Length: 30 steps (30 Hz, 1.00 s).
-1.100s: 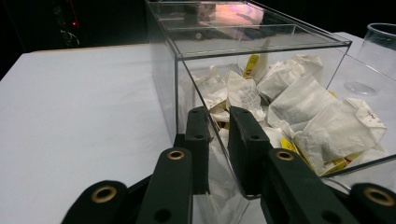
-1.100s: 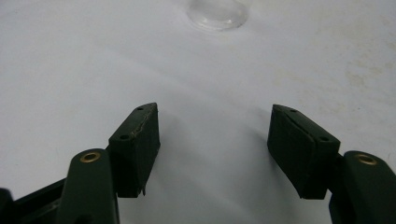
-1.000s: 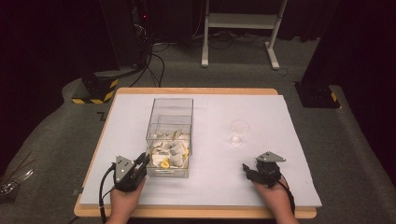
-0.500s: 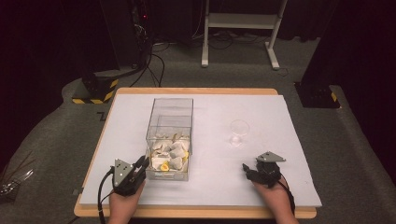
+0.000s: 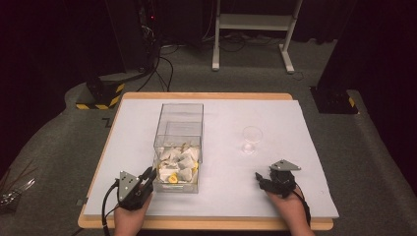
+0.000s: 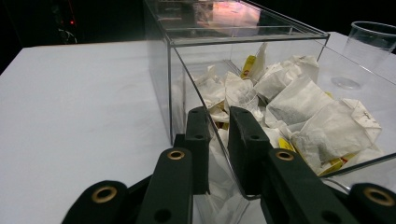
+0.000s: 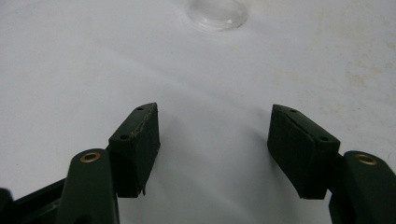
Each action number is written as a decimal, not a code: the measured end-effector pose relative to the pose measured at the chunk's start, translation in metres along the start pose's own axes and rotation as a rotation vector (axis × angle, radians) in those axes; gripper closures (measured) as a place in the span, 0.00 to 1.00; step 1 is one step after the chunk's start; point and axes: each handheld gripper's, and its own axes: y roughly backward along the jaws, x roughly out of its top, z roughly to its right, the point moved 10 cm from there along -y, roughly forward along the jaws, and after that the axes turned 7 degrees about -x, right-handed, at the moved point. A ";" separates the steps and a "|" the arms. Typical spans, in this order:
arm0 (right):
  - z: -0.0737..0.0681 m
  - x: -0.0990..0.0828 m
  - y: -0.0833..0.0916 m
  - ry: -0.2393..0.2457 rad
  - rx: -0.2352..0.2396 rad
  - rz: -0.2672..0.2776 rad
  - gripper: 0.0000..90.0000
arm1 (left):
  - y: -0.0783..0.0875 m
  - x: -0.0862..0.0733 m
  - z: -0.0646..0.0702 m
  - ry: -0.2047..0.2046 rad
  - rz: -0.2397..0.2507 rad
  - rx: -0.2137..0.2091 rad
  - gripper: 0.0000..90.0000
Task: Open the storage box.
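The left gripper (image 6: 218, 140) has its fingers (image 6: 198, 140) drawn in on the near corner wall of the clear box (image 6: 196, 60); one finger stands outside the wall and the other inside, with the clear pane between them and little gap left, so the box wall is what it has hold of. In the high view the left gripper (image 5: 147, 176) sits at the box's near left corner, the hand (image 5: 129, 221) coming in from the bottom edge; the cable loops off to its left. The clear box (image 5: 179, 115) stands lengthwise near the middle of the white tabletop (image 5: 137, 128); its near half is open on top and heaped with tea bags (image 5: 178, 164), white paper pouches with yellow tags among them; seen from the left gripper view the tea bags (image 6: 303, 112) lie piled just past the inner finger, touching the walls.

The right gripper (image 7: 215, 149) holds its fingers (image 7: 135, 140) wide apart with nothing between them, bare tabletop below; in the high view the right gripper (image 5: 260, 179) lies low at the near right of the tabletop, well apart from the box. A clear plastic cup (image 5: 252, 139) stands upright between box and right gripper, farther back; its base (image 7: 217, 11) shows ahead of the open fingers.
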 end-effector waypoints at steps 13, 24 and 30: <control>0.000 0.000 0.000 0.000 0.000 0.000 0.38 | 0.005 -0.002 0.002 0.001 -0.004 -0.007 0.87; 0.000 0.000 0.000 0.003 0.000 0.001 0.38 | 0.007 -0.002 0.003 -0.007 0.000 -0.003 0.86; 0.000 0.000 0.000 0.002 0.000 0.000 0.38 | 0.007 -0.002 0.003 -0.007 0.006 -0.006 0.84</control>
